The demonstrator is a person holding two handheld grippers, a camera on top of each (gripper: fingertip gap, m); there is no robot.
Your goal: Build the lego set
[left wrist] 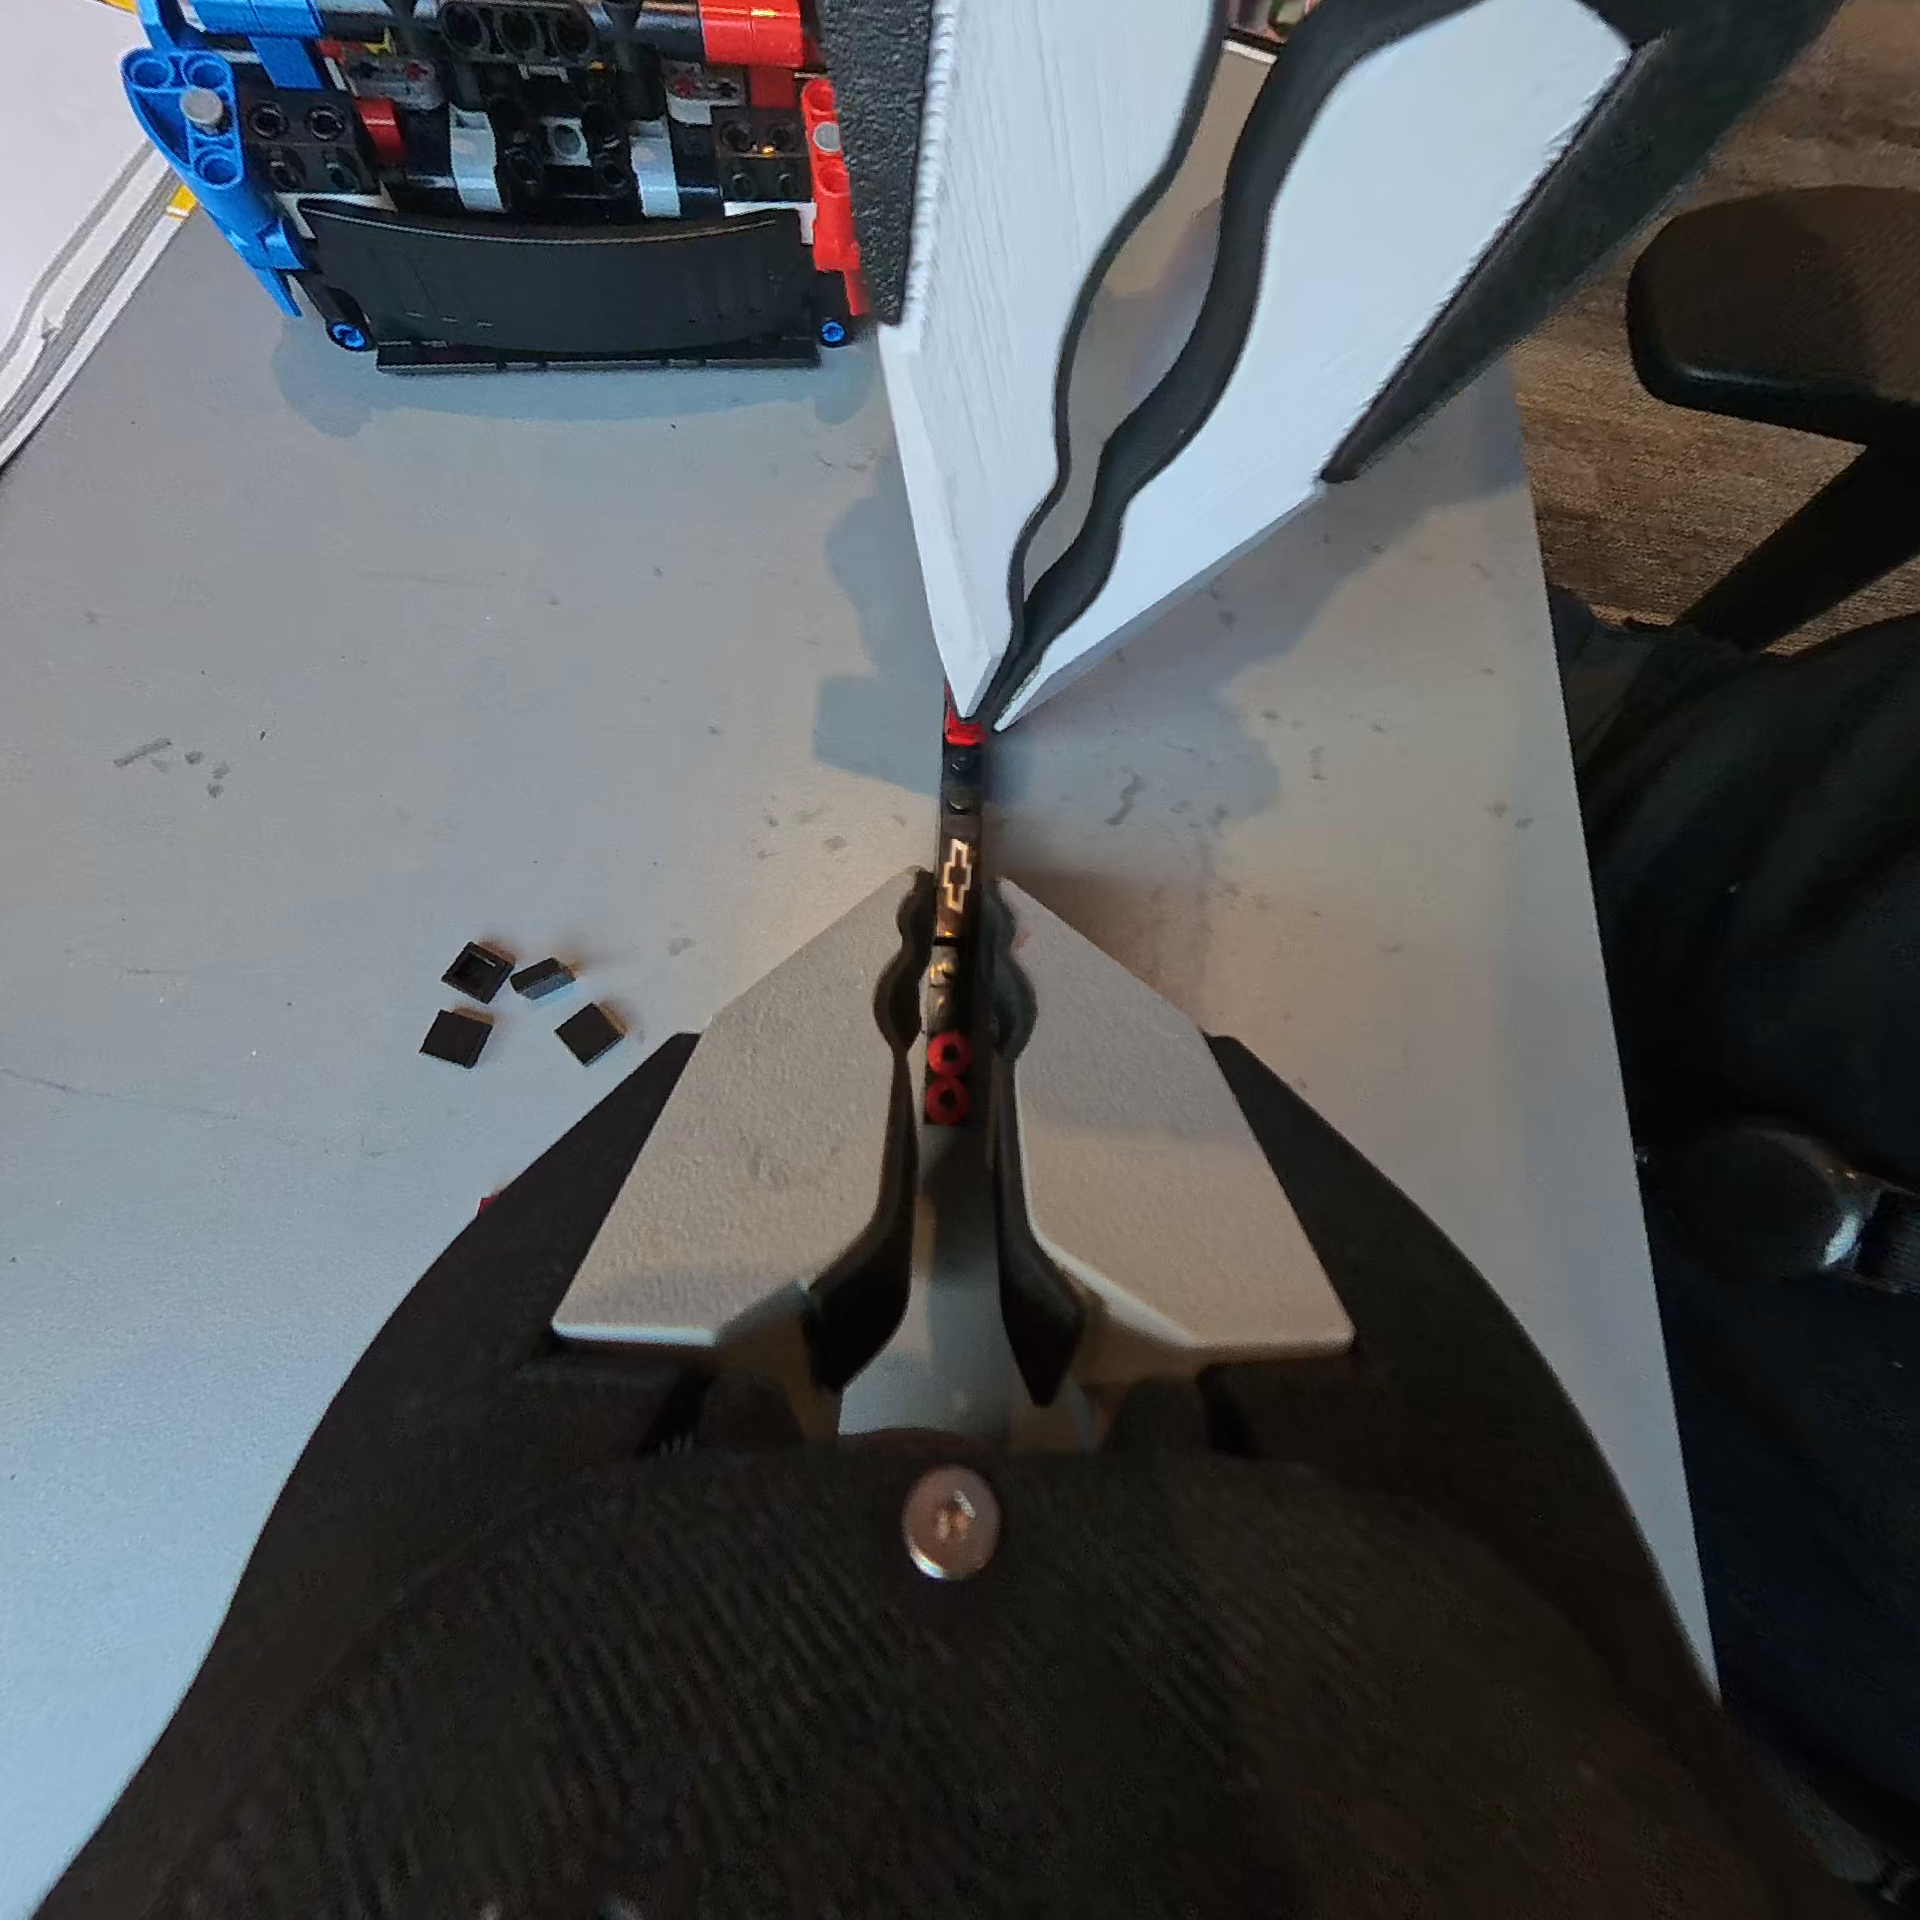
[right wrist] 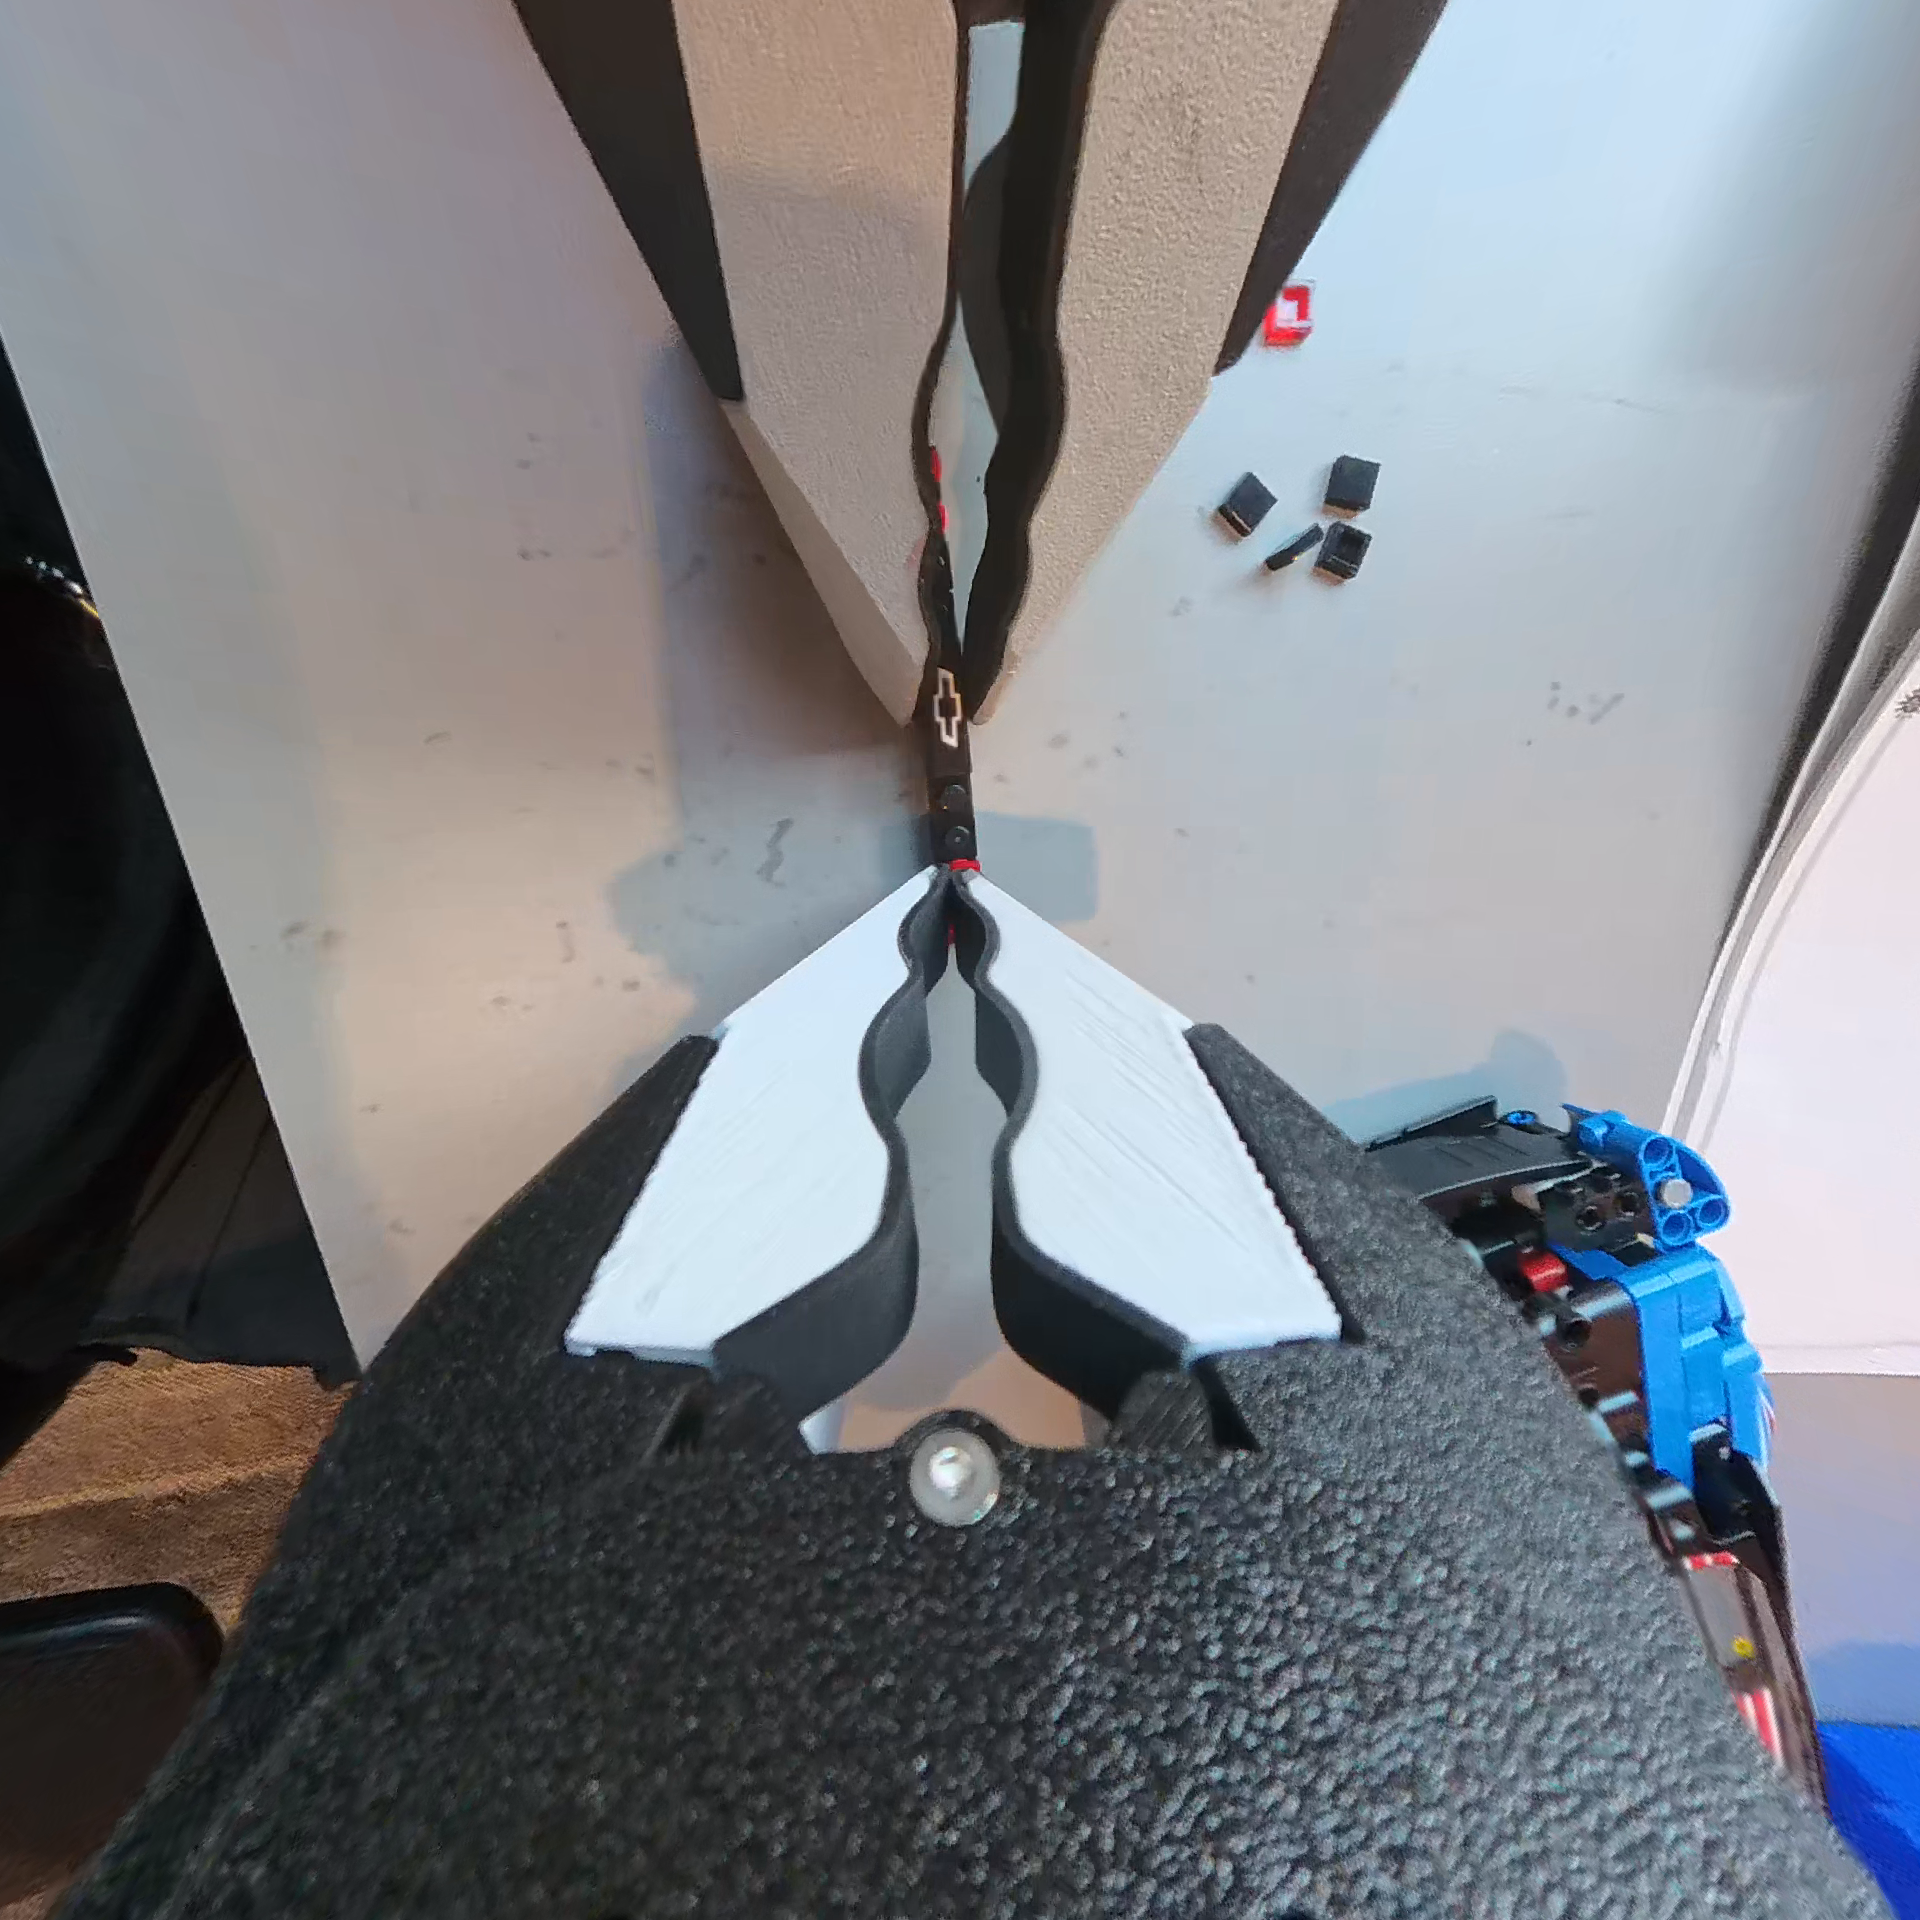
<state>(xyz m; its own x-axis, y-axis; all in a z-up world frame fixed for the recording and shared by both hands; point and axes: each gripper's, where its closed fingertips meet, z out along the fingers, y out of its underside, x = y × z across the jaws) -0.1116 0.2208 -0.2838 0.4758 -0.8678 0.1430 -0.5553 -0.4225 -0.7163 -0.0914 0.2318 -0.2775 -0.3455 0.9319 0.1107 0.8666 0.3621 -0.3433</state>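
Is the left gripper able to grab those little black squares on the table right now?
Probably not yet. The left gripper is shut on the black strip, shared with the right gripper. The black squares lie uncovered beside it.

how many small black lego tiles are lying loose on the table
4, clustered on the grey table: tile one, tile two, tile three, tile four. The grippers may hide others.

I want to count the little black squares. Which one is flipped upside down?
Of the four small black square tiles, the hollow one, farthest from the left tool in its view, shows its open underside; the other three show smooth faces or edges.
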